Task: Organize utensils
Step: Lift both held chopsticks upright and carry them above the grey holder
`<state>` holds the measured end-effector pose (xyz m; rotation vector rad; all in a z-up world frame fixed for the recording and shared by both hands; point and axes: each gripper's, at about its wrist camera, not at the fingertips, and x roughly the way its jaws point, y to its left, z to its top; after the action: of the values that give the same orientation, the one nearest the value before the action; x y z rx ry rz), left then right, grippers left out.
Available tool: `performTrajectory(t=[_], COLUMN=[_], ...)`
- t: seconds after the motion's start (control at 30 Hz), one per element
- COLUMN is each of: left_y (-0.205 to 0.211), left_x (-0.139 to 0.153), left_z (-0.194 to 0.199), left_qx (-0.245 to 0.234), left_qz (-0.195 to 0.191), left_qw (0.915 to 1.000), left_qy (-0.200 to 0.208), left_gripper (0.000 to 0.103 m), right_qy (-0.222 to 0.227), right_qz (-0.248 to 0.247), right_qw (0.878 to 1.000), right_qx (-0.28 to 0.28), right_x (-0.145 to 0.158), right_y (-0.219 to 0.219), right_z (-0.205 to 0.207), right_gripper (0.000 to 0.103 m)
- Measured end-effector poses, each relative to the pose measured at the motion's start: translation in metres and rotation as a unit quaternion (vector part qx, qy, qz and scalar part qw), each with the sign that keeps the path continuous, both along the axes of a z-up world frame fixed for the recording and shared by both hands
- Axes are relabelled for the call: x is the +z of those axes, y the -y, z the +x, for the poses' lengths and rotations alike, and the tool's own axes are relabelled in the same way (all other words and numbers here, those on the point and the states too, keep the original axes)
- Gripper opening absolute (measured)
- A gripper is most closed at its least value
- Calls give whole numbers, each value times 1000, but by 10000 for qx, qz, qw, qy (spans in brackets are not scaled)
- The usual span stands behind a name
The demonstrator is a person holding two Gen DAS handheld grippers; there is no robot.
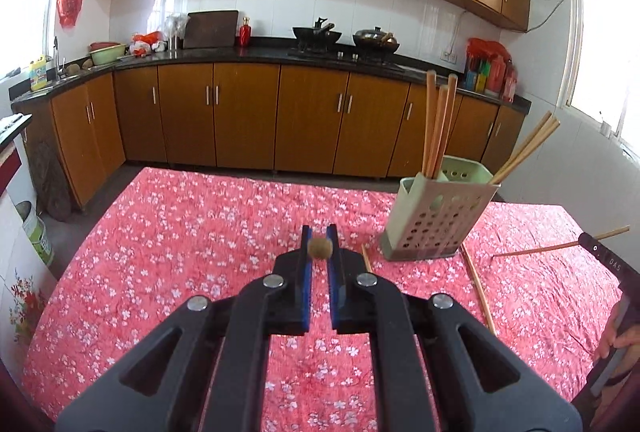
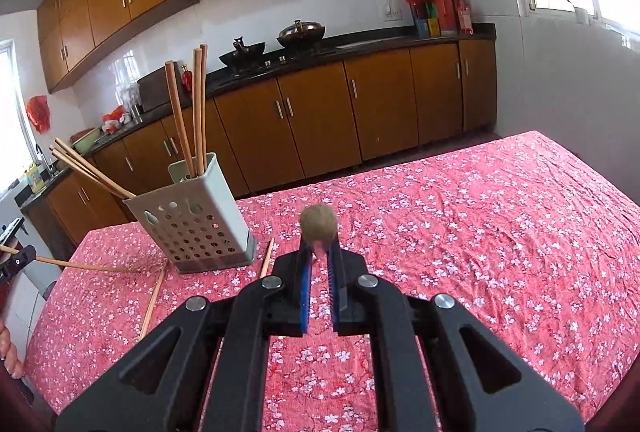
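Observation:
My left gripper [image 1: 319, 235] is shut on a wooden chopstick [image 1: 320, 248], seen end-on as a round brown tip between the blue pads. My right gripper [image 2: 319, 250] is likewise shut on a second chopstick [image 2: 318, 226] that points back at the camera. Both grippers hang above the table. A pale green perforated holder [image 1: 436, 220] [image 2: 196, 220] stands ahead, to the right in the left wrist view, with several chopsticks [image 1: 438, 123] [image 2: 188, 111] upright or leaning in it. Two loose chopsticks [image 1: 478, 292] [image 2: 154, 298] lie by its base.
The table wears a red floral cloth [image 1: 180, 232] [image 2: 480, 232]. Brown kitchen cabinets and a dark counter with woks run along the far wall. A person's hand [image 1: 616, 340] shows at the right edge of the left wrist view.

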<state>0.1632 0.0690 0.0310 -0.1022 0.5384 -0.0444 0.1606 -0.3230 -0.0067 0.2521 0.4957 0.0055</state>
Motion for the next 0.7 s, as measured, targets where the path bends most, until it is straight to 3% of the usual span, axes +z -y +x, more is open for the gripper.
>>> performTrajectory(t=[0.4, 0.7], left_y=[5, 34], left_x=[11, 63], left_z=[0, -8], left_qx=[-59, -475], left_qz=[-35, -196], left_qw=[9999, 9964], left_qy=[94, 672], left_gripper=[8, 8], right_qy=[189, 871], right_qz=[73, 120], right_qw=[9998, 9947], right_qx=[81, 531], right_x=[12, 63], right_y=[-5, -32], right_z=[1, -3], right_gripper=[8, 8])
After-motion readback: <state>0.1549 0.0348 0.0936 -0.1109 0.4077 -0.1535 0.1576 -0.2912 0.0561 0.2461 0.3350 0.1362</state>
